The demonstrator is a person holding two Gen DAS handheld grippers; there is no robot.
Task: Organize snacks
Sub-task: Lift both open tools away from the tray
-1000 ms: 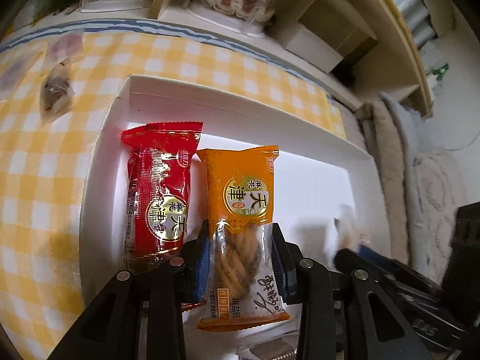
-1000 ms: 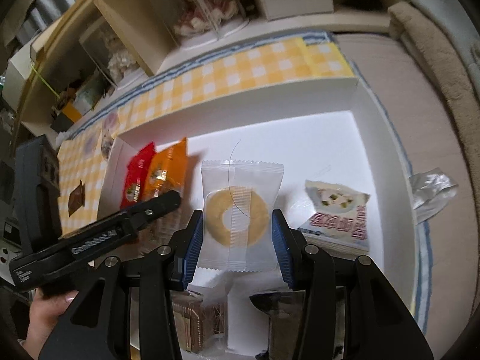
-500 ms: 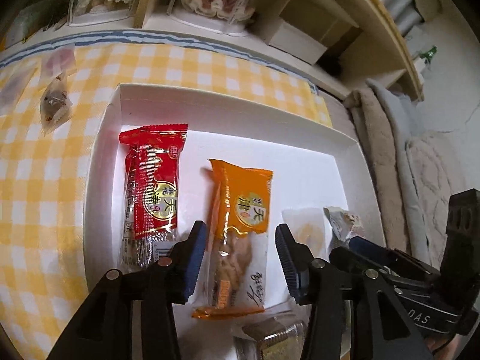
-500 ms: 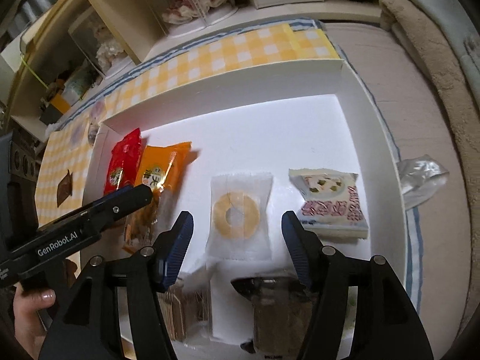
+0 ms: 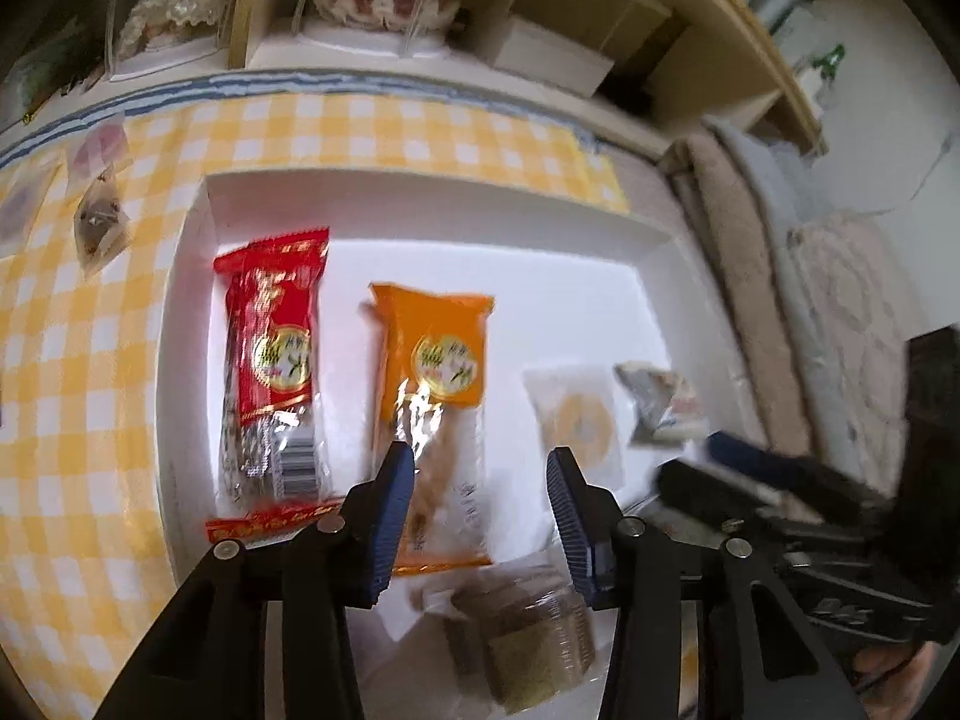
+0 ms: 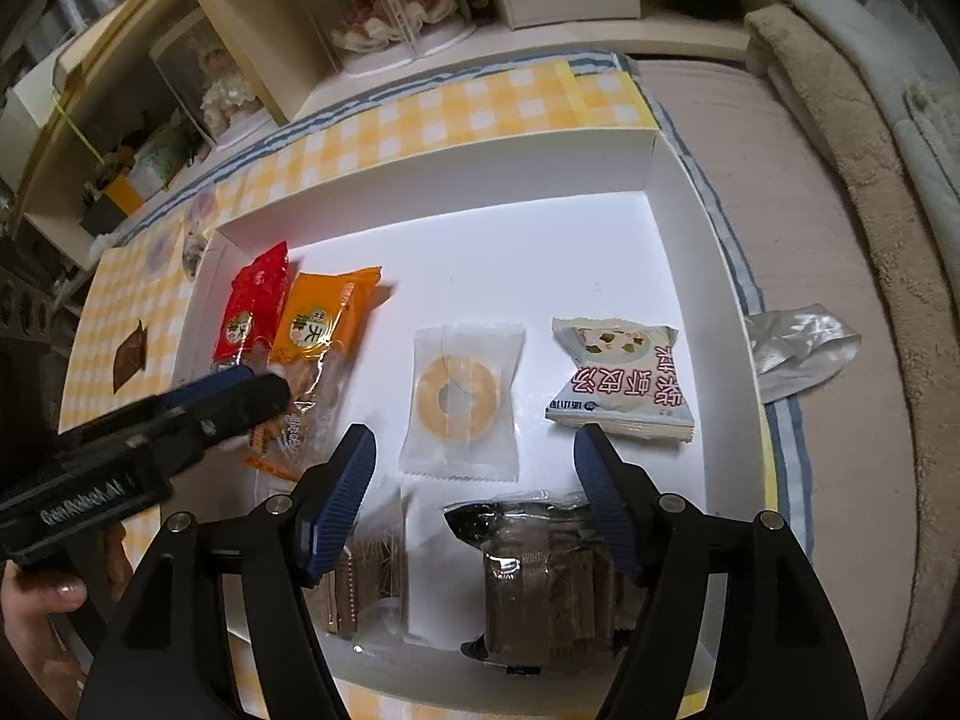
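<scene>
White cardboard tray [image 6: 708,312] of wrapped snacks, both grippers spread wide and empty.

Nearest, partly hidden behind right gripper [image 6: 474,468]: two brown biscuit packs [image 6: 540,576]. Mid-frame: ring cookie packet [image 6: 461,397], grey-white sachet [image 6: 621,378]. Left side: orange pack [image 5: 435,408], its near end behind left gripper [image 5: 480,480]; red pack [image 5: 273,360]. Outside, on yellow check cloth [image 5: 72,396]: small sachets, blurred; silver wrapper [image 6: 798,342] at right.

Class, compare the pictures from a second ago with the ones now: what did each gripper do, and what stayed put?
The left gripper let go of the orange pack and backed off. The right gripper released the ring biscuit and withdrew. Both jaws now stand open. The red pack and white tray stayed put.
</scene>
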